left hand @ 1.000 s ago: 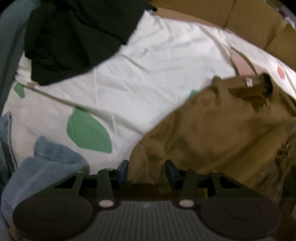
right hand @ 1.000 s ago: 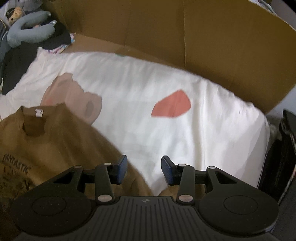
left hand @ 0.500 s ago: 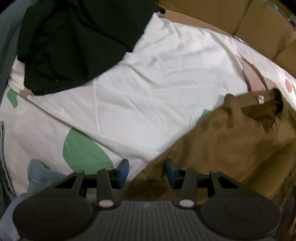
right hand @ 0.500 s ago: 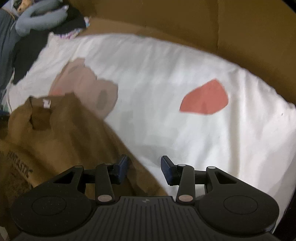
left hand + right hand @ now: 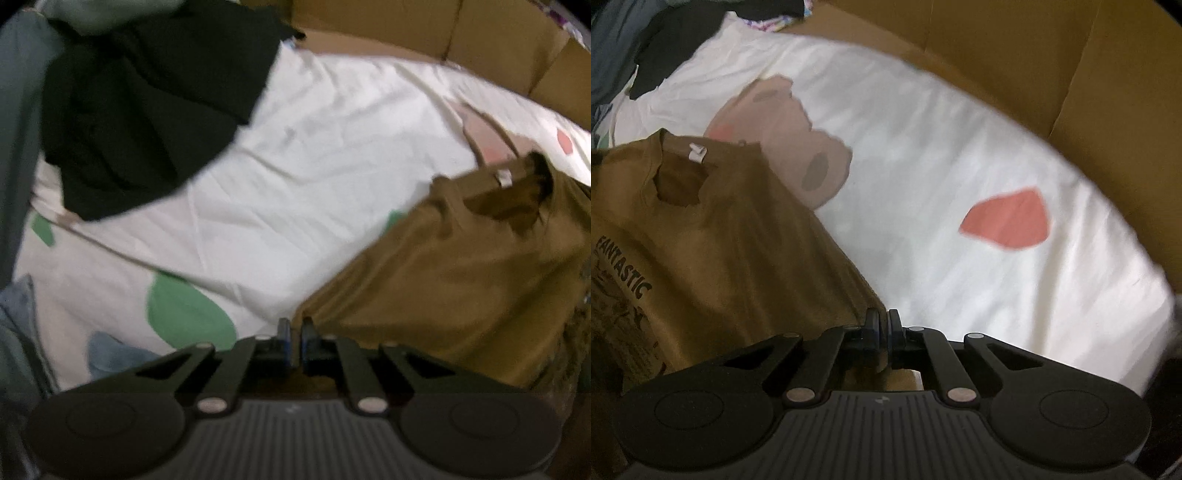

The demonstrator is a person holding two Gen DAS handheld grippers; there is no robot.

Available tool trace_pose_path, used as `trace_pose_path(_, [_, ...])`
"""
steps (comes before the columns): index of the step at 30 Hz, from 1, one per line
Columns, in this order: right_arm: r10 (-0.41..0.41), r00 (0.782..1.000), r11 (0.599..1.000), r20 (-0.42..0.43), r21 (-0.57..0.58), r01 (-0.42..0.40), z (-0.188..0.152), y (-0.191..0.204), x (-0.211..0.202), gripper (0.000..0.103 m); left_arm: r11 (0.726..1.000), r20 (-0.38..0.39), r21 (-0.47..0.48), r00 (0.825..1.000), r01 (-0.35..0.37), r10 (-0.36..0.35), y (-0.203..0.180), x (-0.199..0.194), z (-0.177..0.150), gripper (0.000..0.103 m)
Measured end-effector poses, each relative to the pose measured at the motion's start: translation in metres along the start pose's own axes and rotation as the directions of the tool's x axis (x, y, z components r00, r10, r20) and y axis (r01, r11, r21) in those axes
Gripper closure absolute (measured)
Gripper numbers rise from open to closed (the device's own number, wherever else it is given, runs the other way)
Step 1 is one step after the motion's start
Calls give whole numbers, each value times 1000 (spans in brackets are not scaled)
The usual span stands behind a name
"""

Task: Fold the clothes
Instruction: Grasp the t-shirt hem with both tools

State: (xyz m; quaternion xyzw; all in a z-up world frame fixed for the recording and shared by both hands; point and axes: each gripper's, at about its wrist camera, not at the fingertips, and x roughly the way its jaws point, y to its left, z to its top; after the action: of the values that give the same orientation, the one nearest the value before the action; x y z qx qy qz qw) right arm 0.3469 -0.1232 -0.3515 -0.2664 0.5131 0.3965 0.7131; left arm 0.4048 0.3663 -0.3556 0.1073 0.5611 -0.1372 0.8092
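left gripper (image 5: pixel 295 332): jaws went from apart to pinched on brown T-shirt (image 5: pixel 461 288) edge | right gripper (image 5: pixel 882 325): likewise, at the opposite edge

A home bedroom: a cartoon-print bedsheet (image 5: pixel 923 155), heaped clothes (image 5: pixel 147 103) and cardboard (image 5: pixel 1052 55) around it.

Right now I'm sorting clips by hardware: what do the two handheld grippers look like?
Both look alike: the left gripper and right gripper have matte black bodies with ribbed tops, round side housings, black linkage arms with silver pivot pins, and blue finger pads. No cables, hands or sleeves are visible.
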Motion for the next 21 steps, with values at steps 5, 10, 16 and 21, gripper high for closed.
trace_pose_path(5, [-90, 993, 995, 81, -39, 94, 15, -6, -22, 102, 998, 70, -26, 996, -51, 53, 16, -16, 26, 98])
trace_pose_path(10, [-190, 971, 979, 145, -52, 199, 44, -3, -32, 102, 995, 121, -29, 988, -95, 97, 21, -25, 56, 98])
trace_pose_path(16, [-242, 949, 967, 201, -36, 254, 75, -8, -31, 102, 992, 142, -21, 982, -122, 123, 19, -17, 77, 98])
trace_pose_path(21, [-250, 945, 966, 211, -5, 257, 81, -15, -16, 102, 993, 139, -58, 984, -104, 111, 18, 3, 80, 97])
